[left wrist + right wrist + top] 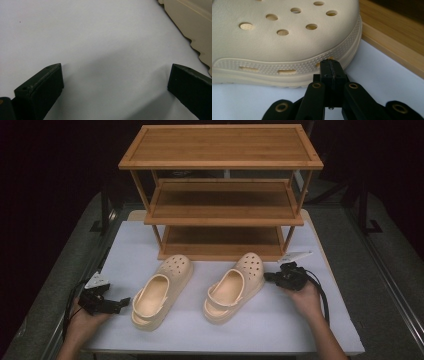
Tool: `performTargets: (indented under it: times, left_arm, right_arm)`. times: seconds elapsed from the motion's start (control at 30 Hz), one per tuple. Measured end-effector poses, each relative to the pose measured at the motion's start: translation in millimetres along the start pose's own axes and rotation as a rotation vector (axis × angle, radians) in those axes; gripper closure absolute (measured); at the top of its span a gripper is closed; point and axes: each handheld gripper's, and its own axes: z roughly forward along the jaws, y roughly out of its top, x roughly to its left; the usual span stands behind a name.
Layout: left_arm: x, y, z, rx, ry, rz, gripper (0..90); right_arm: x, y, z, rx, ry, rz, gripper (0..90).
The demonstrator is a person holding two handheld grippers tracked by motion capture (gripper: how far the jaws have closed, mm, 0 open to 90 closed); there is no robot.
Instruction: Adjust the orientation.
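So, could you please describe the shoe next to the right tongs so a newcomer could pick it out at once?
Start at the wooden rack at the back of the white table. Two cream clogs lie in front of it. It is the right clog, with the shut right tongs at its toe side; the left clog lies nearer the open left tongs.

From above the person's side, the high view looks forward and down across the white table [260, 320], taking in both clogs and the wooden rack [222, 195] at the far edge, all from well back. The left gripper view sits low and very close to the tabletop [100, 50], looking along its own two black jaws, which stand wide apart, with the sole edge of the left clog [192, 22] at its upper right. The right gripper view rides close behind its closed jaws, facing the toe of the right clog [287, 37] and the rack's bottom board [392, 40]. Both clogs, the tabletop and the rack are shared with the high view.
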Motion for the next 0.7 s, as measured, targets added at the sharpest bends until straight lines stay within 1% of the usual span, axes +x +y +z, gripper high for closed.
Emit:
performTargets:
  times: [0.1,0.13,0.17,0.2,0.23,0.27,0.3,0.37,0.4,0.47,0.57,0.6,0.63,0.67,0.7]
  left_arm:
    - [-0.1,0.0,0.1,-0.001,0.0,-0.001,0.0]
    - [-0.1,0.0,0.1,-0.001,0.0,-0.001,0.0]
    - [-0.2,0.0,0.1,-0.002,0.0,-0.002,0.0]
    - [-0.2,0.0,0.1,-0.001,0.0,-0.002,0.0]
    - [-0.2,0.0,0.1,-0.001,0.0,-0.002,0.0]
    - [-0.3,0.0,0.1,-0.002,0.001,-0.002,0.0]
    - [-0.3,-0.1,0.1,-0.002,0.001,-0.001,0.0]
    - [0.0,0.0,0.0,0.001,0.0,0.001,0.0]
    - [0.0,0.0,0.0,0.001,0.0,0.001,0.0]
    - [-0.1,0.0,0.2,-0.001,0.0,-0.002,0.0]
    - [-0.1,0.0,0.1,-0.001,0.001,-0.001,0.0]
    - [-0.2,0.0,0.1,-0.001,0.001,-0.001,0.0]
    - [-0.2,0.0,0.1,-0.001,0.001,-0.001,0.0]
    - [-0.2,0.0,0.1,-0.001,0.001,-0.001,0.0]
    - [-0.1,0.0,0.1,-0.001,0.001,-0.001,0.0]
  right_arm:
    - [4.1,8.8,7.8,-0.014,0.024,-0.003,89.8]
    - [4.1,8.8,7.8,-0.014,0.024,-0.003,89.8]
    - [7.6,15.7,12.8,-0.025,0.046,-0.008,89.8]
    - [10.3,19.6,15.8,-0.025,0.05,-0.021,89.8]
    - [12.5,22.4,18.4,-0.019,0.045,-0.028,89.8]
    - [12.5,22.4,18.4,-0.019,0.045,-0.028,89.8]
    - [16.7,28.5,25.8,-0.017,0.056,-0.035,89.8]
    - [19.8,31.5,31.7,-0.02,0.07,-0.039,89.7]
    - [19.8,31.5,31.7,-0.02,0.07,-0.039,89.7]
    - [25.5,34.8,38.6,-0.021,0.093,-0.047,89.7]
    - [29.6,36.4,40.0,-0.018,0.091,-0.051,88.4]
    - [31.0,37.0,38.8,-0.019,0.084,-0.044,85.5]
    - [32.1,37.1,33.0,-0.034,0.09,-0.027,82.7]
    - [32.1,37.1,33.0,-0.034,0.09,-0.027,82.7]
    - [33.9,36.9,25.0,-0.049,0.091,-0.001,75.8]
